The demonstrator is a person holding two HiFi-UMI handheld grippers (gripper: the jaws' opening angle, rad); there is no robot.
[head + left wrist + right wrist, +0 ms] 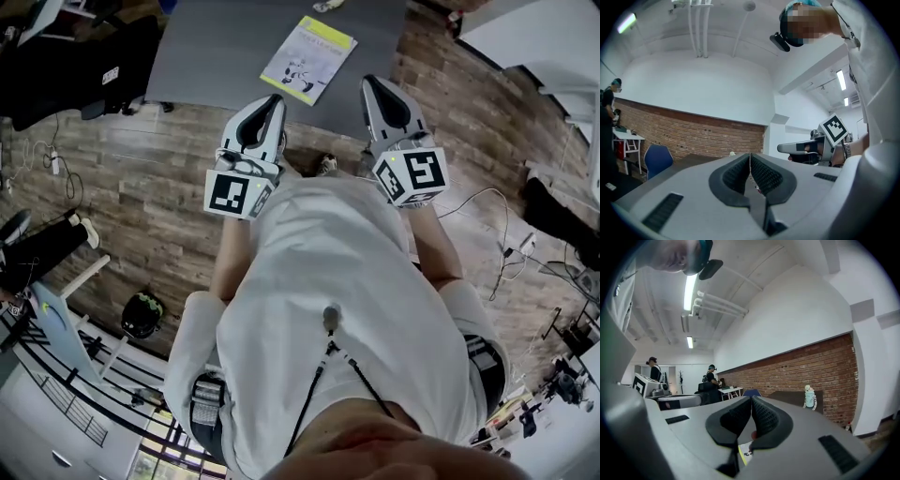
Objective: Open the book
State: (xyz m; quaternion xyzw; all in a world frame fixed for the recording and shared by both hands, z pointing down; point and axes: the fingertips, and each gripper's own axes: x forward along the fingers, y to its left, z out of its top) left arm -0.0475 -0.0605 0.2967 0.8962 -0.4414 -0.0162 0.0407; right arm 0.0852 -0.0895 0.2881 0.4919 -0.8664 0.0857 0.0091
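Note:
The book (308,58), a thin closed booklet with a white and yellow-green cover, lies flat on the dark grey table (216,47). My left gripper (273,99) hovers at the table's near edge, just short of the book, jaws shut on nothing. My right gripper (374,82) is held to the book's right, also shut and empty. In the left gripper view the left gripper (750,157) shows its pads pressed together. The right gripper (751,399) is the same in the right gripper view, where a sliver of the book (746,453) shows below the pads.
A black chair (75,66) stands left of the table on the wooden floor. A dark helmet (142,314) and cables lie on the floor. A blue chair (656,159) and a brick wall lie ahead. A small pale bottle (809,397) stands on a far table; people stand in the background.

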